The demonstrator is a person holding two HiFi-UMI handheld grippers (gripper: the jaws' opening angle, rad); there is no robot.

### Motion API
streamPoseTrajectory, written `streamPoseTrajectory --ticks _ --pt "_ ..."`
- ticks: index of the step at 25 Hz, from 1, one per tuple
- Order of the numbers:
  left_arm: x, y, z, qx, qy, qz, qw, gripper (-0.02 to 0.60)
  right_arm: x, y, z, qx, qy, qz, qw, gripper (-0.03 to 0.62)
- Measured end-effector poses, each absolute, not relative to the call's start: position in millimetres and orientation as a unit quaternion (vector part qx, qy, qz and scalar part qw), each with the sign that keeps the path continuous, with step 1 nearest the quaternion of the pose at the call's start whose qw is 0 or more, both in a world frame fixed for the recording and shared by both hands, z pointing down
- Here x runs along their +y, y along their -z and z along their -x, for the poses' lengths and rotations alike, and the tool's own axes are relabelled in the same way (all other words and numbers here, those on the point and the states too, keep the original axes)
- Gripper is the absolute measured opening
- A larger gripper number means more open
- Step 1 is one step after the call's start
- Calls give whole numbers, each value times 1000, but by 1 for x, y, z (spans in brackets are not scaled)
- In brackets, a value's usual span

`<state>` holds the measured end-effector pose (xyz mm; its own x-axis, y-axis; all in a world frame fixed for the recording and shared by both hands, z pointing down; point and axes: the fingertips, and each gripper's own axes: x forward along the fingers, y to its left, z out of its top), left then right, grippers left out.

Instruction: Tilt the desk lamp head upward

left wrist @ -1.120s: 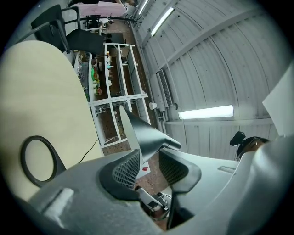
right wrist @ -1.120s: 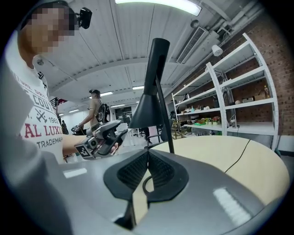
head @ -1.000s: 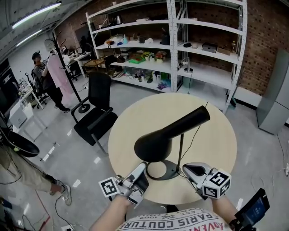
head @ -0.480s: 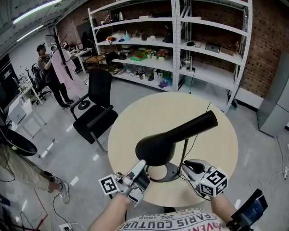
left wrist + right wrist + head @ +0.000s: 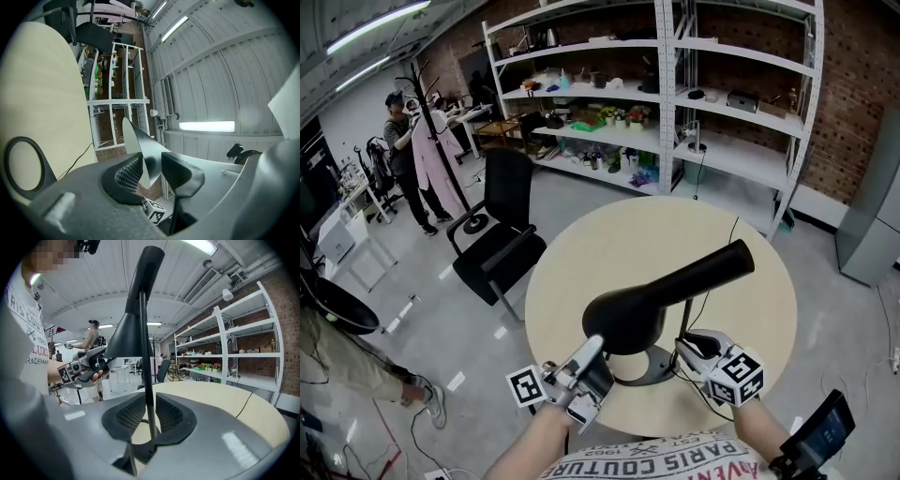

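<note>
Now my right gripper point(image 5: 687, 346) clamps pole point(image 5: 680, 314) near table point(image 5: 609, 248) front edge, steadying; left gripper point(image 5: 592, 346) jaws closing round shade point(image 5: 623, 314) rim to tilt.

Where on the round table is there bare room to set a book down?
The round beige table is bare across its far half, beyond the black cone-shaped lamp head, and along its left rim. A thin black cable crosses the right side. The near edge is crowded: black ring base and thin stem.

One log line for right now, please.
left gripper: jaws closing, lamp head rim between them | right gripper: shut on lamp stem
</note>
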<state>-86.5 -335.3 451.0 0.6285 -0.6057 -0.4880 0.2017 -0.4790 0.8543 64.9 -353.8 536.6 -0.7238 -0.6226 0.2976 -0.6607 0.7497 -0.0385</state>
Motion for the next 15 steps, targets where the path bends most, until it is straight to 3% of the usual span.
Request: streamPoseTrajectory --ticks 15 --pt "-339 -453 87 -116 431 -733 513 61 -354 -540 -63 -934 -37 -328 135 48"
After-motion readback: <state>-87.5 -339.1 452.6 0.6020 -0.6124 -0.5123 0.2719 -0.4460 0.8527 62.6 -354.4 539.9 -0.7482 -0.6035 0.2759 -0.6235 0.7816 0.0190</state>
